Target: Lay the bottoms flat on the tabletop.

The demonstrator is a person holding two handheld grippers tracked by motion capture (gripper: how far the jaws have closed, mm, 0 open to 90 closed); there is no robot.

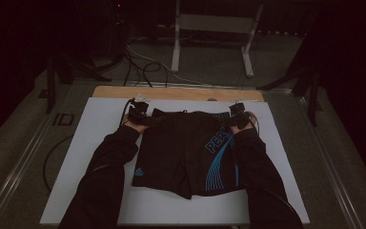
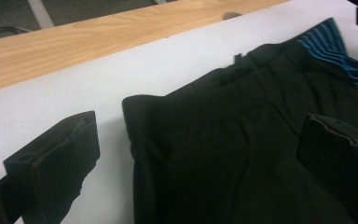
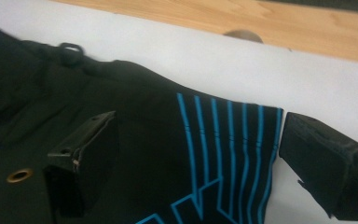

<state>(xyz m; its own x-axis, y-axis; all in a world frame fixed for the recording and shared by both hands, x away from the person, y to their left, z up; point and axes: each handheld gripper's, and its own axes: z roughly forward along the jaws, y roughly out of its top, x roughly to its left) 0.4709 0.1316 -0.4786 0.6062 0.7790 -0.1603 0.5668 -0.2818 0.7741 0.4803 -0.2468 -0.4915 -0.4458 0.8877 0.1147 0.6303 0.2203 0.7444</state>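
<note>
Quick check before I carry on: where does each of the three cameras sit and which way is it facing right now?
High view: above the near side, looking forward and down on the white table board; both black sleeves, left gripper and right gripper show.
Left gripper view: rides the left gripper, facing the waistband corner of the black shorts with blue stripes; its open jaws show.
Right gripper view: rides the right gripper, facing the striped corner; open jaws straddle it.
Shared: the shorts and the wooden table edge.

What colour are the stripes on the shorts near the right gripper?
Bright blue stripes on the black shorts, clearest in the right gripper view.
</note>
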